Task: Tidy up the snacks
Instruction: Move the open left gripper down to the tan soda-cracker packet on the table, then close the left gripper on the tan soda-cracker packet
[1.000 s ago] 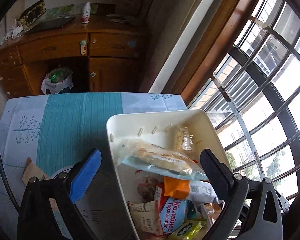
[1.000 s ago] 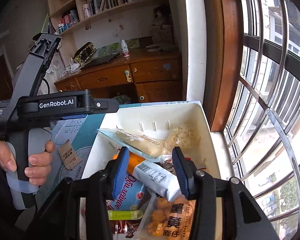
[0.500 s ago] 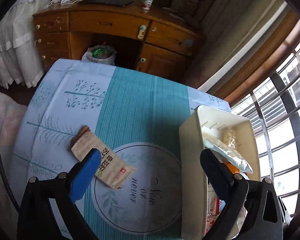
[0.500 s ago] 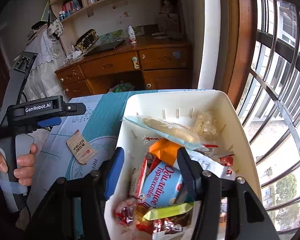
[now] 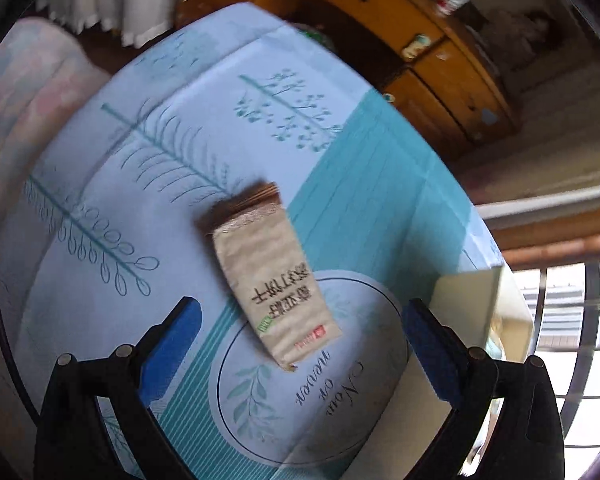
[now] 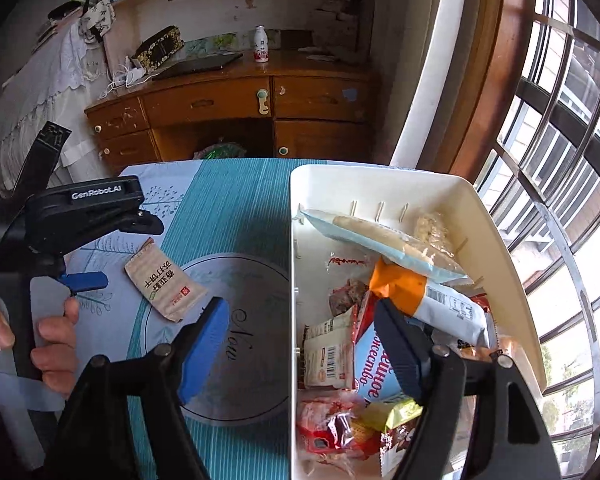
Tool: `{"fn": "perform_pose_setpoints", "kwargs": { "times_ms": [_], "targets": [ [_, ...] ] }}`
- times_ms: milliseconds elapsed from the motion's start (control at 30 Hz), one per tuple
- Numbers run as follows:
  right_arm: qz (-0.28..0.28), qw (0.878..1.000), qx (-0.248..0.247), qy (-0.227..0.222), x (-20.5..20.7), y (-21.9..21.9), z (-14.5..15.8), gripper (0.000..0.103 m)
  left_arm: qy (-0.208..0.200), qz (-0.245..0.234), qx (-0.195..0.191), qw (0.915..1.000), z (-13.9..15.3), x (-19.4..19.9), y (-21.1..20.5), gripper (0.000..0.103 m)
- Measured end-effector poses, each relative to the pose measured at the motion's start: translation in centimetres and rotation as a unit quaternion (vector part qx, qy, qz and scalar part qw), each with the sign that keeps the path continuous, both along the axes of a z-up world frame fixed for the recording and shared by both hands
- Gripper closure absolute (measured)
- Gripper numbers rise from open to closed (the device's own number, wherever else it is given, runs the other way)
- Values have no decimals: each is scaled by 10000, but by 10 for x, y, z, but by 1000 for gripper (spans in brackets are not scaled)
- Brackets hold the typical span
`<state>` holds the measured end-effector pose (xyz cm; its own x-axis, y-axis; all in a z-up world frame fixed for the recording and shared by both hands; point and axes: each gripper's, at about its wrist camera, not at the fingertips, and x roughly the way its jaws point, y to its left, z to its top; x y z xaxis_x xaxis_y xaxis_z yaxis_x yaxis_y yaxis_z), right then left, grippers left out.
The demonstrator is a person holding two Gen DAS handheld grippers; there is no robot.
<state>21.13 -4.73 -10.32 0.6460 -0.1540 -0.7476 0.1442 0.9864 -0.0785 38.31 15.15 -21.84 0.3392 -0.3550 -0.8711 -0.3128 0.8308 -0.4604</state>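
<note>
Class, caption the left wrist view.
Open left gripper above a brown snack packet on the tablecloth.

- We see a snack packet lying flat on the table, to the left of the bin.
- The bin sits on the right side of the table, next to the window.
- Many snacks lie in the bin. A long bag rests on top at the far end, and a wrapped bar lies just nearer than it.
- Our left gripper is over the table, left of the packet.
- A desk stands far behind the table, with a small bottle on it.
</note>
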Motion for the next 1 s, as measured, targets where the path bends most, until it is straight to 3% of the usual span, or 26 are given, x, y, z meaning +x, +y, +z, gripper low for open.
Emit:
{"fn": "perform_pose_setpoints", "kwargs": {
  "times_ms": [133, 367, 500, 800, 1000],
  "targets": [
    [35, 9998, -95, 146, 4, 12, -8, 27, 523, 444, -234, 9974, -25, 10, 8, 3],
    [15, 9992, -169, 374, 10, 18, -20, 27, 1138, 820, -83, 9901, -53, 21, 11, 3],
    [-43, 9988, -133, 471, 13, 16, -23, 27, 1101, 711, 181, 9912, -51, 27, 2, 3],
    [-356, 9980, -53, 525, 14, 4, -27, 27, 1413, 318, 1025, 9841, -52, 41, -28, 5],
    [-551, 9972, -81, 509, 8, -1, -25, 27, 1407, 325, 1426, 9792, -47, 40, -40, 19]
  ]
}}
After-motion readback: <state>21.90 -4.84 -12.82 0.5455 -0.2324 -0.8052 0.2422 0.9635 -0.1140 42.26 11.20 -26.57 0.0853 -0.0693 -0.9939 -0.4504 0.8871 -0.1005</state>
